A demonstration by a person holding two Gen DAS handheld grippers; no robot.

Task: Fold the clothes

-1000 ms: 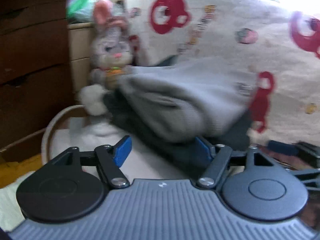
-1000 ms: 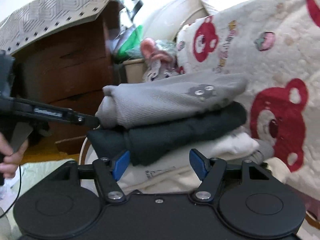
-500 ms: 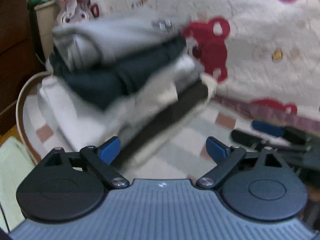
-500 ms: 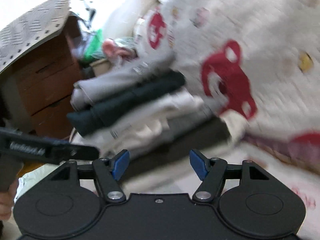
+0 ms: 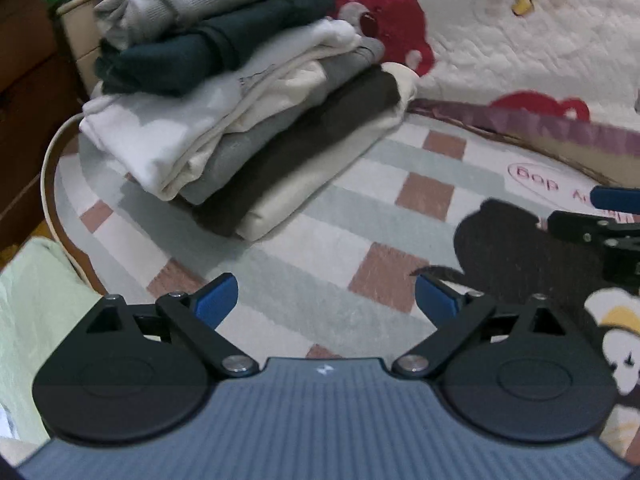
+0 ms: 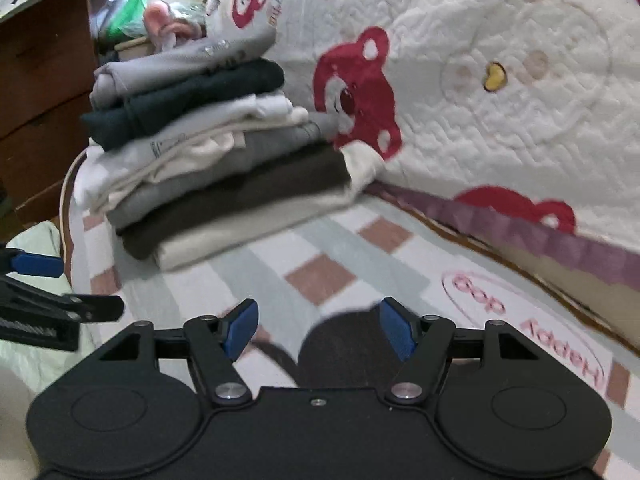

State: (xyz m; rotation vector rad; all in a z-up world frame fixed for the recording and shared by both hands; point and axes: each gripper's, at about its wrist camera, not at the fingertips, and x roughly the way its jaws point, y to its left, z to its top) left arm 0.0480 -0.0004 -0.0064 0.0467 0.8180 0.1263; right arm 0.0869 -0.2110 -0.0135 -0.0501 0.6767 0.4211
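A stack of several folded clothes point(image 5: 240, 92) sits on the checked mat point(image 5: 360, 208), with a grey top piece, then dark green, white, grey, brown and cream ones; it also shows in the right wrist view point(image 6: 216, 152). My left gripper point(image 5: 326, 300) is open and empty, low over the mat, in front of the stack. My right gripper point(image 6: 318, 330) is open and empty over a black printed patch point(image 6: 340, 340) of the mat. The right gripper's fingers point(image 5: 612, 198) show at the right edge of the left wrist view.
A white quilt with red bears point(image 6: 480, 80) hangs behind the mat. A brown wooden dresser point(image 6: 36, 80) stands at the left. A pale green cloth point(image 5: 36, 320) lies at the near left. A plush rabbit point(image 6: 168, 28) sits behind the stack.
Both grippers have pulled back and down from the stack, so the whole stack and the mat now show. Both stay open and empty.
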